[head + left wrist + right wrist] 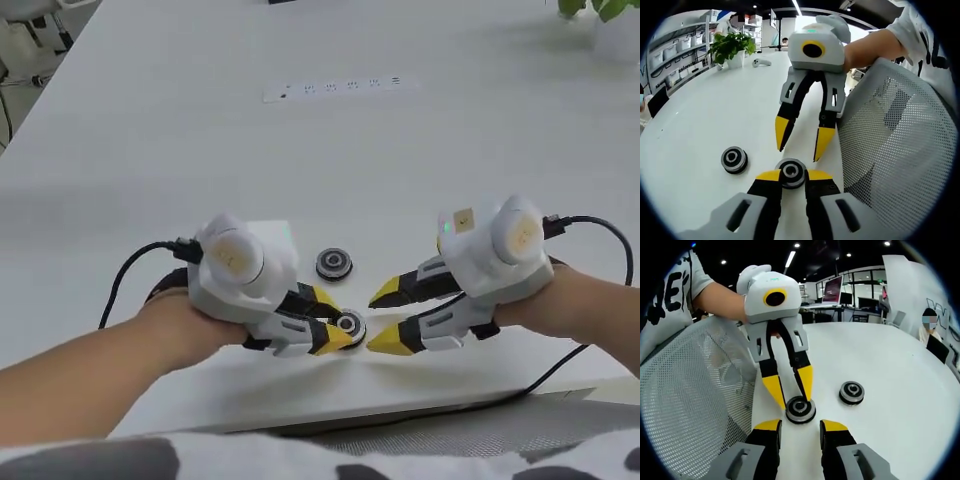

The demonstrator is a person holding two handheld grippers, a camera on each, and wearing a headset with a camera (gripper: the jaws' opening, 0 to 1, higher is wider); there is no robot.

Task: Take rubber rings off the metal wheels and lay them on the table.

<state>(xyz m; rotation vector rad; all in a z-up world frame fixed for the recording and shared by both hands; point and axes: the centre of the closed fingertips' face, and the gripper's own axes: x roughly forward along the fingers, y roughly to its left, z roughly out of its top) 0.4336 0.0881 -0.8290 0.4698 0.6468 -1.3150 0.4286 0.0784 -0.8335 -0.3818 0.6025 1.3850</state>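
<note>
Near wheel sat on the white table, close to the near edge, where a mesh chair back stood just off the rim. Left gripper came in from the left, jaws closed in on this wheel, yellow tips touching its sides in the left gripper view. Right gripper faced it from the right, jaws apart and holding nothing, tips just short of the wheel and straddling its line. The two grippers' tips were nearly nose to nose, with little slack between them. Far wheel lay flat, a little farther in on the table, apart from both grippers and from the near wheel. Both wheels carried a dark outer band on the rim. A black cable trailed from the right gripper over the near edge. Beyond the far wheel the table ran wide and bare to a white power strip, well away. A potted plant stood at the far right corner.
</note>
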